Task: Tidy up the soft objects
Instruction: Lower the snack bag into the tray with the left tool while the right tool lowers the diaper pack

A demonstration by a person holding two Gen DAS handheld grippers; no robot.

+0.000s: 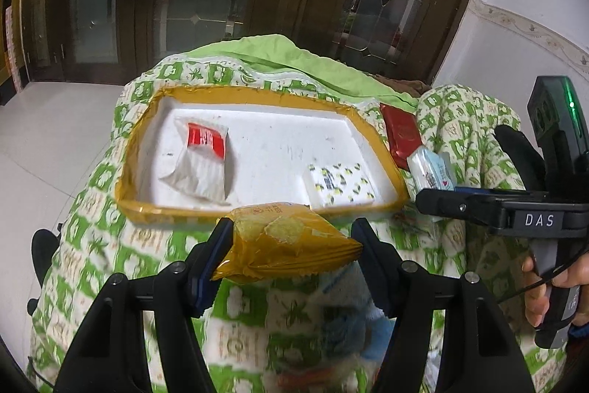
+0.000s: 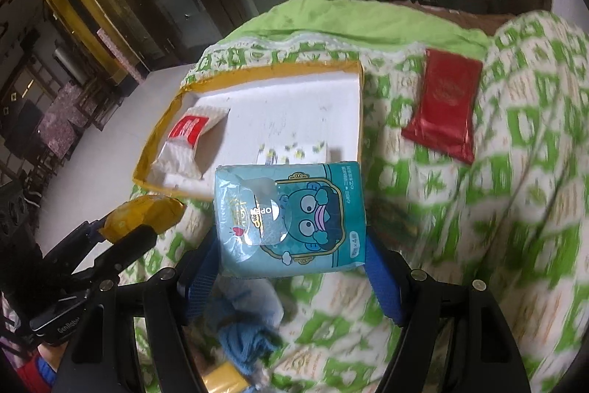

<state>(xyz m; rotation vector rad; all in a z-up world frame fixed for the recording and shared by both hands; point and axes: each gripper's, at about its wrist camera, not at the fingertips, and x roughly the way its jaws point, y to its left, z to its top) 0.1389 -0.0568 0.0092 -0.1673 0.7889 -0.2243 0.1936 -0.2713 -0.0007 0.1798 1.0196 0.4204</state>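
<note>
"DAS" in white letters on the side of the right gripper, seen from the left wrist view. "OPEN" printed on the clear peel flap of the blue wipes pack, upside down to the camera. "GenRobot" partly legible on the left gripper body. Print on other packets too blurred to read.

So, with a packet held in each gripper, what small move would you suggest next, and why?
Probably carry the yellow snack packet in the left gripper forward over the white tray and release it there: the tray's middle is bare, between the red-and-white packet and the lemon-print pack.
</note>
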